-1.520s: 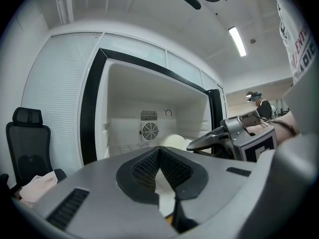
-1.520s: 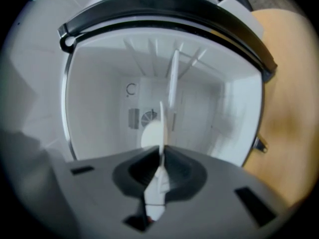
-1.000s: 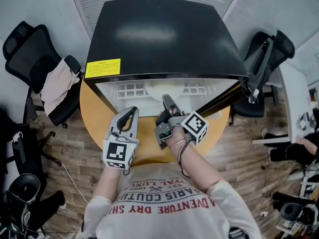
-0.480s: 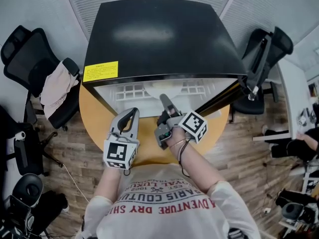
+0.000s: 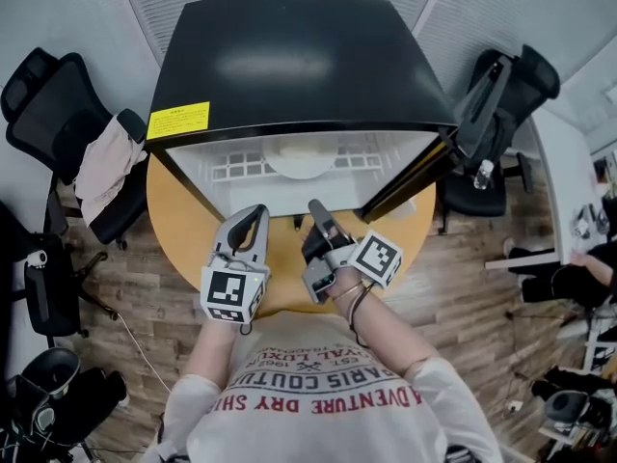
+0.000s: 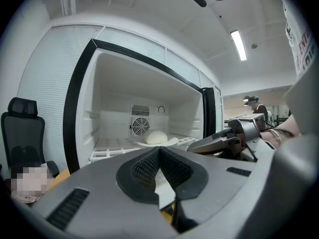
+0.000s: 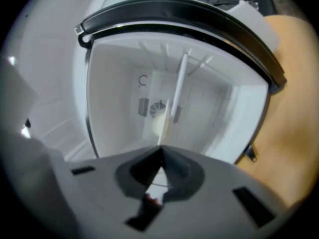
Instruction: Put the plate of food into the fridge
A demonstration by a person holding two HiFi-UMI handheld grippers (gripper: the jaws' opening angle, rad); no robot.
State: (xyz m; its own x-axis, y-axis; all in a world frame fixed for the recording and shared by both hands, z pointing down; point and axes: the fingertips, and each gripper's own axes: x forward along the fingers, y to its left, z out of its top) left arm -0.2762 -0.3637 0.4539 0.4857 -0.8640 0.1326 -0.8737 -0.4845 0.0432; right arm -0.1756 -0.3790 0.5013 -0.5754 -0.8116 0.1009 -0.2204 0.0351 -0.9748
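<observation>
A white plate (image 5: 301, 165) with a pale round bun (image 6: 158, 136) rests on the white shelf inside the black fridge (image 5: 289, 56), whose door (image 5: 405, 183) stands open to the right. Both grippers hover over the round wooden table (image 5: 183, 222) in front of the opening, apart from the plate. My left gripper (image 5: 253, 215) is shut and empty, pointing at the fridge. To its right, my right gripper (image 5: 316, 208) is also shut, with nothing between its jaws. The bun (image 7: 158, 123) shows deep inside in the right gripper view, which is tilted.
Black office chairs stand at the left (image 5: 58, 95) and right (image 5: 501, 95) of the table; the left one carries a pale cloth (image 5: 104, 167). A bottle (image 5: 482, 174) sits by the door's far edge. A yellow label (image 5: 178, 121) marks the fridge top.
My right gripper has drawn back a little from the fridge opening toward my body. The plate stays on the shelf and the left gripper holds its place.
</observation>
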